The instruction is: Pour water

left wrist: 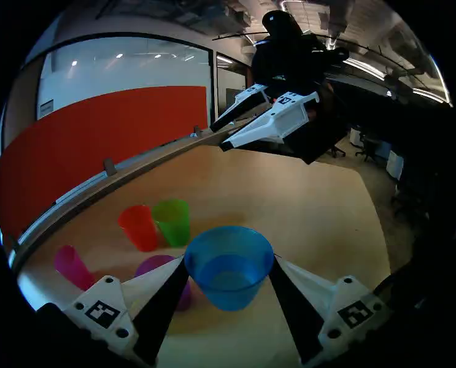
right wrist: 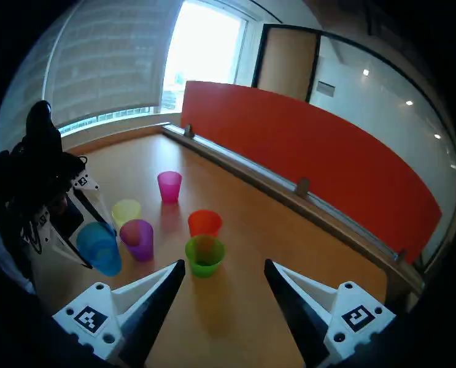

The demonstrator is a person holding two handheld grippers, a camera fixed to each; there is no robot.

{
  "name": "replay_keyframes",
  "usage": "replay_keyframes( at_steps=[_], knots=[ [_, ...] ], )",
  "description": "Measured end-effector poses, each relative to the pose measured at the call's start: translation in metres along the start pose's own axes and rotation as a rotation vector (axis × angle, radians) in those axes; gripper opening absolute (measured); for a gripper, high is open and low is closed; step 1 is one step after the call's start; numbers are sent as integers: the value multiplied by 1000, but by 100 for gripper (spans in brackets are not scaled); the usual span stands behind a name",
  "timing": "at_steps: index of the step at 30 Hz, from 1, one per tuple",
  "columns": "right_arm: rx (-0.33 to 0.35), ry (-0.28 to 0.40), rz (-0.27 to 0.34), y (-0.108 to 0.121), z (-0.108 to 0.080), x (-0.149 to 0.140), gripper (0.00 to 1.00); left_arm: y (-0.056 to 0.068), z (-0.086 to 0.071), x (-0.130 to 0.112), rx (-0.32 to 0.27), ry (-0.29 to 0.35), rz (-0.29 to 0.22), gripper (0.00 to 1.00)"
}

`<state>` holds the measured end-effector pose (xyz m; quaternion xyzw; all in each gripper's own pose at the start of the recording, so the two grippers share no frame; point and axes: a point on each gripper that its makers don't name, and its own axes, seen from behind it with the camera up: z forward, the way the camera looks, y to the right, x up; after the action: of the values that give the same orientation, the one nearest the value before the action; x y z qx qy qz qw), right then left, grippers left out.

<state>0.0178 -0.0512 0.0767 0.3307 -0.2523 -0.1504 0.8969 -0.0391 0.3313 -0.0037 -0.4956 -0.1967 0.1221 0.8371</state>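
Note:
A translucent blue cup (left wrist: 229, 273) with a little water in its bottom sits between the fingers of my left gripper (left wrist: 228, 264), which is shut on its sides. In the right gripper view the same blue cup (right wrist: 99, 247) is held at the far left by the left gripper (right wrist: 89, 242) and a person's hand. My right gripper (right wrist: 223, 265) is open and empty, above the table, with a green cup (right wrist: 204, 254) just beyond its fingertips. From the left gripper view, the right gripper (left wrist: 219, 138) hovers high over the table, jaws apart.
On the wooden table (right wrist: 246, 319) stand red (right wrist: 204, 222), purple (right wrist: 137, 239), yellow (right wrist: 126, 213) and pink (right wrist: 169, 186) cups. A low rail and an orange partition (right wrist: 326, 147) run along the table's far edge. Office chairs (left wrist: 366, 144) stand beyond the table's end.

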Motion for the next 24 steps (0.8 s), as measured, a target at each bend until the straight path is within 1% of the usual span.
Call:
replay_keyframes(
  at_steps=[6,14,24],
  knots=[
    [8,0,6,-2,6,-2,100,-9,-9,8,18,24,-22,87],
    [18,-3,11,-4,15,-4,100,-23,-23,21,55,51,-36,87],
    [31,-3,16,-8,26,-3,100,-38,-45,35,93,73,-22,87]
  ],
)
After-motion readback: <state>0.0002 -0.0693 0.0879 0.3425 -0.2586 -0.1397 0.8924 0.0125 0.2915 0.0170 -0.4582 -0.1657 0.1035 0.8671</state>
